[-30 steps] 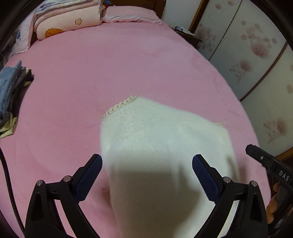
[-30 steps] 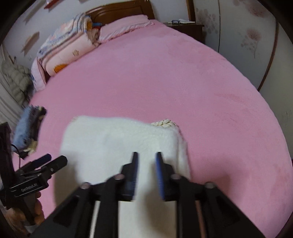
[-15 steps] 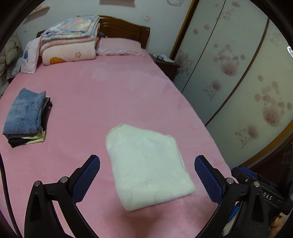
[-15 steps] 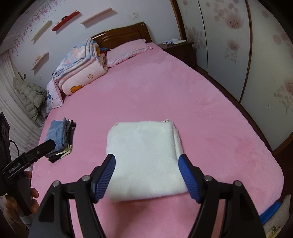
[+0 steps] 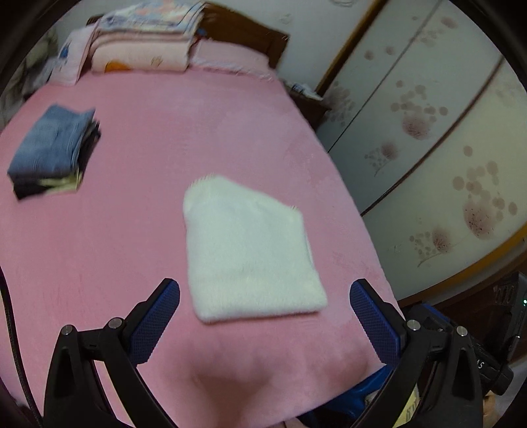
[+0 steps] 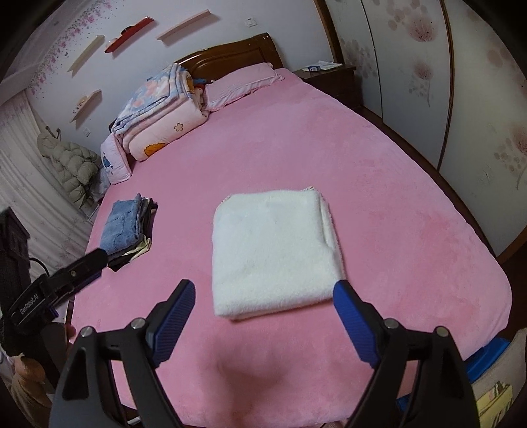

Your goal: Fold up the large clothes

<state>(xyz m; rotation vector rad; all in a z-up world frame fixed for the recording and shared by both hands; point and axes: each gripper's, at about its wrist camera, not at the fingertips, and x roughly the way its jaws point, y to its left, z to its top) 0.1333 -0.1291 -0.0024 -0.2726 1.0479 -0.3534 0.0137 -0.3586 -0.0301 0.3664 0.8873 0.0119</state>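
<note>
Left wrist view is motion-blurred: the clothes stack (image 5: 52, 149) and bedding pile (image 5: 145, 39) read as smears, and the garment (image 5: 250, 253) shows no weave or edge detail there. The right wrist view is sharp.

Cut off or hidden:
- Both views crop the gripper bodies at the bottom edge; only fingers and pivot screws show.
- In the right wrist view the left gripper (image 6: 59, 283) shows only as a black side profile at the left edge, tips not visible from there.
- Lower layers of the stack are mostly covered by the blue jeans (image 6: 123, 225) on top; I can't count the items under them.
- Nightstand (image 6: 329, 74) holds small items, too small to identify.
- Blue object (image 6: 487, 357) past the near bed corner is partly hidden by the bed (image 6: 378, 164).

Counts:
- 1 white garment (image 6: 273, 250), folded into a rectangle, lying flat on the pink bed near its foot, well apart from the stack.
- 1 stack, 1 bedding pile, 1 pink pillow (image 6: 240, 84) at the headboard.
- 4 wall shelves (image 6: 128, 31).
- 2 grippers: left gripper (image 5: 263, 316) spread wide and holding nothing, right gripper (image 6: 263, 317) the same. Both hover off the garment, no contact.
</note>
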